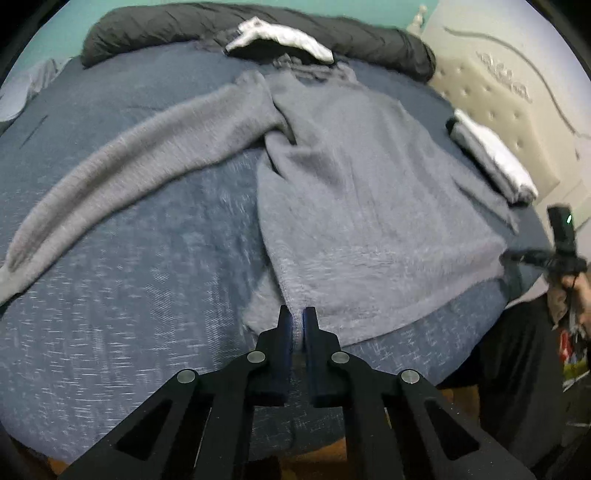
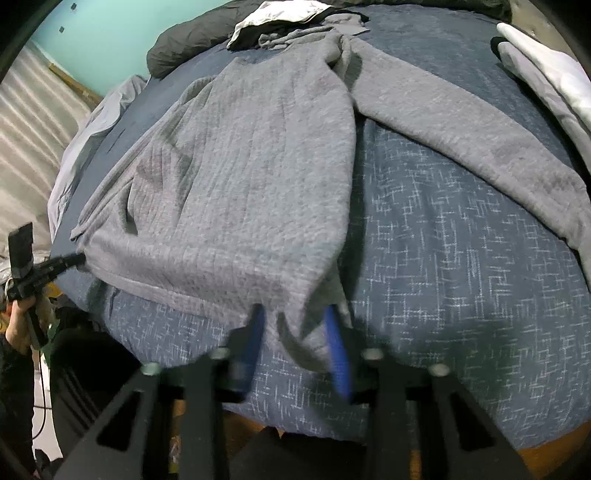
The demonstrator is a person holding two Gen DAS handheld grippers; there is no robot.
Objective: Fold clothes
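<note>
Left wrist view shows a grey sweater [image 1: 369, 192] lying flat on a bed with a dark blue bedspread [image 1: 129, 314] that has a pattern of small white lines. One sleeve [image 1: 122, 162] stretches far to the left across the cover. The left gripper [image 1: 297, 325] has its fingers nearly together and pinches the hem of the sweater at the near edge of the bed. In the right wrist view the right gripper [image 2: 295, 332], with blue pads, stands at the other hem corner; the cloth hangs between its fingers, but the picture is blurred, so it cannot be told if the pads press on it. At the far side of the bed lies a dark rolled blanket [image 1: 177, 29]. Two folded piles [image 1: 491, 158] of grey and white clothes rest near the edges. Behind are a turquoise wall [image 2: 110, 33] and a beige padded headboard [image 1: 498, 92].
</note>
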